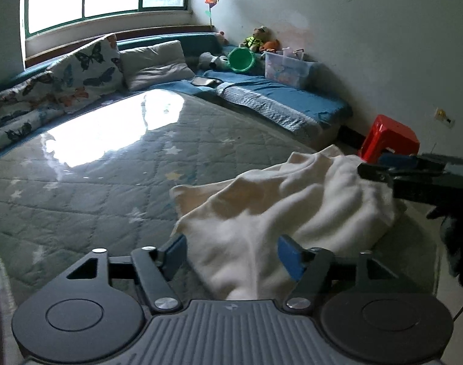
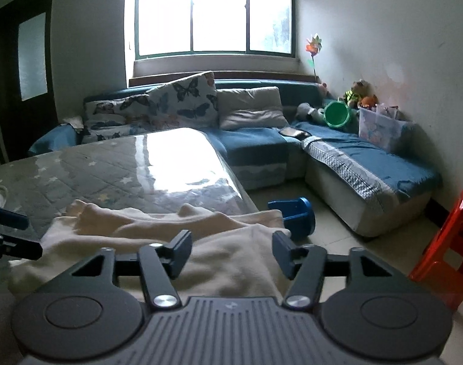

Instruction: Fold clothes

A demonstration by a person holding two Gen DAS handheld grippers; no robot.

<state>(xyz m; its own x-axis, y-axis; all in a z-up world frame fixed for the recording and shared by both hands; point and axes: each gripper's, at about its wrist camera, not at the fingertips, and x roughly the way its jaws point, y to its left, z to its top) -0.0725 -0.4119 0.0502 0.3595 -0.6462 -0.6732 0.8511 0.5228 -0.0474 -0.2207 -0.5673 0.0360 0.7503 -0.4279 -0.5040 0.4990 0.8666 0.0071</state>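
The cream garment point(image 1: 280, 200) lies rumpled at the near corner of the glass-topped table point(image 1: 88, 182), its right edge draping toward the floor by a toppled blue stool point(image 2: 295, 216) (a red stool point(image 2: 444, 249) stands further right). Both the left gripper point(image 1: 231, 255) and the right gripper point(image 2: 231, 252) hover over it with jaws spread, cloth lying between the pads but not pinched. The step looks like a release between folds; next, each gripper needs to find an edge or corner and close on it before folding it over.
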